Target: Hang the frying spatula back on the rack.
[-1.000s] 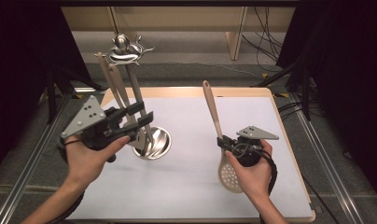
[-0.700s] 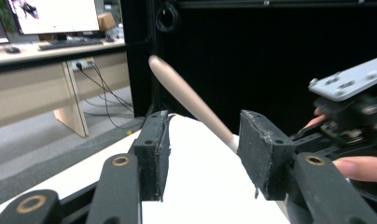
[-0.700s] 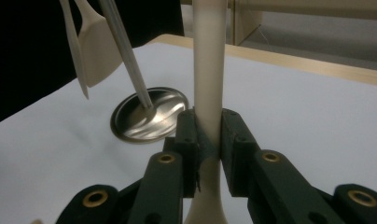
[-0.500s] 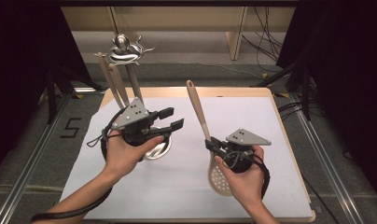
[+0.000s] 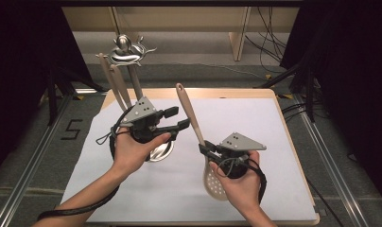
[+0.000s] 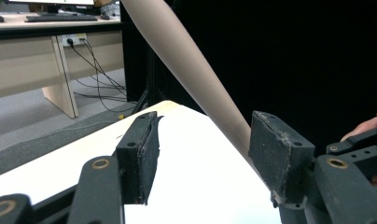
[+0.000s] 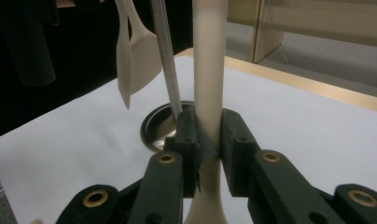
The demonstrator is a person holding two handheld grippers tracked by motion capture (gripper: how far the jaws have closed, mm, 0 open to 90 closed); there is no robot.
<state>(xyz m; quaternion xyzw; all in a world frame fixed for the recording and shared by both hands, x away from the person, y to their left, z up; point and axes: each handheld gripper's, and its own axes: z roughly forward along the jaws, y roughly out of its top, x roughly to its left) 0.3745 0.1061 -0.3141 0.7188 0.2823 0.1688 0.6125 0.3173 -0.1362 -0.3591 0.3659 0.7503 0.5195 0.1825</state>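
A beige slotted spoon [image 5: 214, 181] is tilted up off the table, handle pointing up and left. My right gripper [image 5: 203, 147] is shut on the handle just above the spoon's bowl; in the right gripper view the handle [image 7: 210, 56] rises straight from the clamped jaws of that gripper [image 7: 208, 136]. My left gripper [image 5: 176, 118] is open, its tips just left of the handle's middle. In the left gripper view the handle [image 6: 186, 60] slants down behind the right pad [image 6: 277, 154], with nothing between the jaws of the left gripper [image 6: 210, 154].
A metal utensil stand [image 5: 125, 50] with a round base [image 5: 160, 152] stands behind my left hand, with beige utensils [image 5: 109, 78] hanging from it. In the right gripper view its pole [image 7: 165, 60] and a spatula [image 7: 136, 56] are close. White sheet [image 5: 255, 118] covers the table.
My left gripper has swung right, away from the stand, up to the spoon's handle. My right gripper has shifted left and nearer with the spoon, which now leans further left.
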